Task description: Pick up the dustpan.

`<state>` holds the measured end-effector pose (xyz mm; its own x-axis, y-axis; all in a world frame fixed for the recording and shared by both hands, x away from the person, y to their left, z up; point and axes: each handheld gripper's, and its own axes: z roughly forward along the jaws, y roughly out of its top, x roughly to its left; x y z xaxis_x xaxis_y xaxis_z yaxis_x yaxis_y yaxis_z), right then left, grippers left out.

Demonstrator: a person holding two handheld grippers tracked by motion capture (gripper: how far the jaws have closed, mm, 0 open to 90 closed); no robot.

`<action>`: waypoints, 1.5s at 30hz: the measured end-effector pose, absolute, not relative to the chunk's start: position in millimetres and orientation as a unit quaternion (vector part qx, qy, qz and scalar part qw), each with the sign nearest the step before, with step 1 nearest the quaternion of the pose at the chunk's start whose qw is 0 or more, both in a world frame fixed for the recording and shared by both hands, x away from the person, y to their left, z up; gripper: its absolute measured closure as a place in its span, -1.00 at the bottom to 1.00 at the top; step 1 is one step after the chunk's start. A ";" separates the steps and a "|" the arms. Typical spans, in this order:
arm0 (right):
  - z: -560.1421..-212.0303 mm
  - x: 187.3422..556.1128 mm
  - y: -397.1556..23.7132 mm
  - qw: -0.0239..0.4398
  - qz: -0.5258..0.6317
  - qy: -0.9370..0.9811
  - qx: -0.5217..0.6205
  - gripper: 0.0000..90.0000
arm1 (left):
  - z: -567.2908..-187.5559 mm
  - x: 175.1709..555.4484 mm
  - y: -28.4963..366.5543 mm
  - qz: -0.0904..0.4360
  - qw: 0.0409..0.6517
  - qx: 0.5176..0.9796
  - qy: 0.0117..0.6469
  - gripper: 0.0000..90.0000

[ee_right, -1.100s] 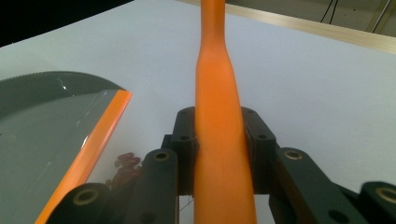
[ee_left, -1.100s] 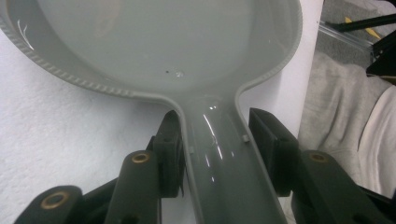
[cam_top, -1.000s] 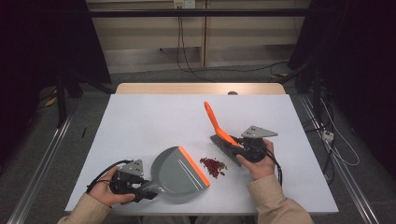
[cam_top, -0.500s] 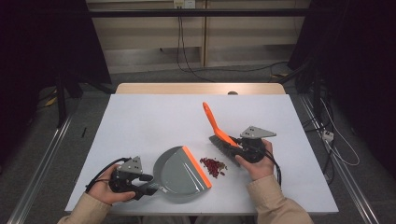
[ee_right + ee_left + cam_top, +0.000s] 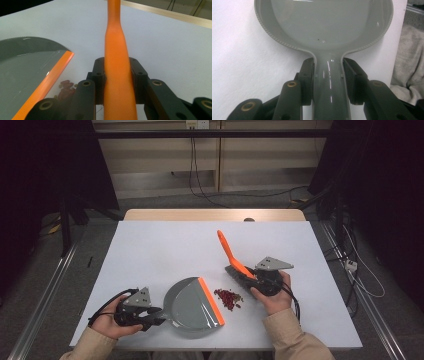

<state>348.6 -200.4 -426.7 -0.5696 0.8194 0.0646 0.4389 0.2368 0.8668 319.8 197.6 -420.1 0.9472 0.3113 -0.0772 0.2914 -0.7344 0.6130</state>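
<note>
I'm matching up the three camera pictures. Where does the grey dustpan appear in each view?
High view: dustpan lies low, left of centre, its handle in the left tongs.
Left gripper view: its bowl spans the top, handle running down between the jaws.
Right gripper view: at the left edge.
Shared landmark: its orange lip beside the red bits.

Both forearms reach in low over the near edge. The left gripper (image 5: 159, 313) has just been closing and its jaws clamp a handle; the right gripper (image 5: 248, 276) holds its jaws clenched too.
</note>
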 end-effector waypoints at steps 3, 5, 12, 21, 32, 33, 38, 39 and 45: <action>-428.0 346.1 -195.8 0.223 0.448 0.756 0.422 0.58 | -420.2 320.9 193.9 0.010 0.330 0.930 0.160 0.40; -430.4 344.8 -192.1 0.232 0.434 0.760 0.424 0.58 | -420.0 321.0 191.6 0.012 0.327 0.932 0.156 0.40; -433.0 339.4 -179.1 0.254 0.411 0.770 0.416 0.59 | -421.1 322.5 188.8 0.002 0.333 0.931 0.151 0.40; -433.4 327.8 -157.5 0.276 0.381 0.788 0.397 0.58 | -419.3 322.6 186.4 0.001 0.325 0.933 0.157 0.40; -434.1 324.3 -155.4 0.279 0.381 0.784 0.403 0.58 | -420.1 321.0 187.7 -0.002 0.332 0.929 0.165 0.26; -434.1 324.0 -155.2 0.279 0.380 0.785 0.402 0.58 | -419.5 320.5 188.2 0.001 0.329 0.930 0.167 0.22; -434.4 323.1 -154.1 0.280 0.380 0.782 0.406 0.58 | -419.3 320.2 190.4 0.000 0.330 0.929 0.171 0.29; -434.5 323.0 -153.7 0.280 0.380 0.782 0.406 0.58 | -419.3 319.9 190.2 -0.001 0.334 0.927 0.173 0.36; -434.7 321.8 -151.5 0.281 0.379 0.780 0.411 0.58 | -417.6 319.0 186.9 0.006 0.319 0.933 0.165 0.39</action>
<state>321.8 -151.5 -434.7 -0.5043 0.8543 -0.1255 0.4285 0.3738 0.8226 319.0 186.9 -417.6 0.9454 0.3122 -0.0937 0.3041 -0.7415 0.5981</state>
